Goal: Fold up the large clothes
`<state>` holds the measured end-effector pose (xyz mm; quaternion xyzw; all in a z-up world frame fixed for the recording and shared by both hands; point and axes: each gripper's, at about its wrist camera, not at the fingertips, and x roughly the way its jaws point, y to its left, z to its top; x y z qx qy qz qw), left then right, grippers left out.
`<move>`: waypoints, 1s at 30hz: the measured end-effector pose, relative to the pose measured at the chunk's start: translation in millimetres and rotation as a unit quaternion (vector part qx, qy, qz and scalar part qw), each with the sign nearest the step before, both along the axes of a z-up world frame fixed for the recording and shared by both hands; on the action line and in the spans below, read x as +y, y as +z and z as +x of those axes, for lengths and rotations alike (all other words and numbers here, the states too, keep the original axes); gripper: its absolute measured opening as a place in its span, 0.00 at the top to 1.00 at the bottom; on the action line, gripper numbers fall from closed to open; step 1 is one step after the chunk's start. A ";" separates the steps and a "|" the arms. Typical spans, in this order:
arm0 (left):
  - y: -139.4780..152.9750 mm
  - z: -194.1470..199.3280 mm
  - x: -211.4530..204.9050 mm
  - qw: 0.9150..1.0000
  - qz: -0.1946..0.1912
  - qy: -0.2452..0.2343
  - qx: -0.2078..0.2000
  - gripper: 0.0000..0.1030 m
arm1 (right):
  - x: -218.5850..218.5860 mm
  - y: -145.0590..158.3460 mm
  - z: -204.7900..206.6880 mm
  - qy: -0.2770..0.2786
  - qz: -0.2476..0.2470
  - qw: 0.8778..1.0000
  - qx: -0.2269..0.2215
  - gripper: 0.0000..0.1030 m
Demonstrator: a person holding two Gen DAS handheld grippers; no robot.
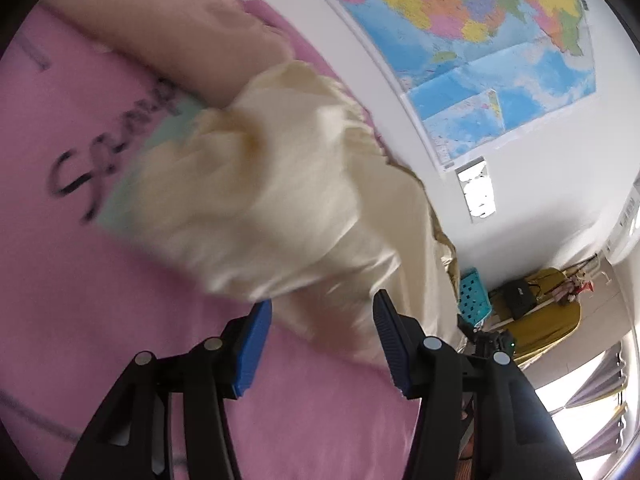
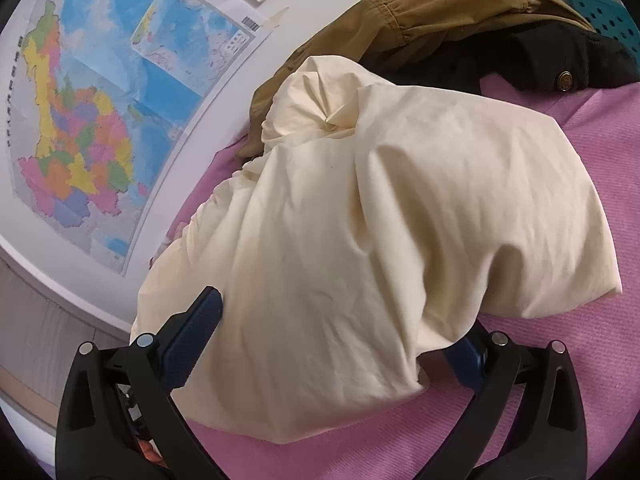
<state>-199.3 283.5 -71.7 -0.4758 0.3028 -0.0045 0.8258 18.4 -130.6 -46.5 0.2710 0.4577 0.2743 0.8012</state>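
Cream garment (image 2: 360, 220) lies bunched on the pink bedspread (image 2: 560, 380), brown and black clothes (image 2: 460, 12) behind it. I read this as the grab-and-spread step; next I need an edge to pinch. My right gripper (image 2: 340, 344) is spread wide, cloth draped between the jaws. My left gripper (image 1: 320, 344) is half open, gripping nothing.

Soft colours on a pink bed

The big crumpled cloth (image 2: 360, 216) is cream, plain with no pattern. The pink bed cover (image 1: 80, 264) has dark curly writing on it. Behind lie a brown cloth (image 2: 420, 12) and a black cloth with a gold button (image 2: 560, 60). The wall map (image 2: 92, 120) is blue with yellow, orange, green and purple patches. Each claw (image 1: 320, 344) (image 2: 332, 344) is black with blue pads.
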 end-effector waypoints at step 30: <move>9.0 51.8 -3.1 0.995 0.011 0.088 0.033 0.82 | 7.9 3.3 3.7 0.013 -0.008 1.000 -0.026 0.30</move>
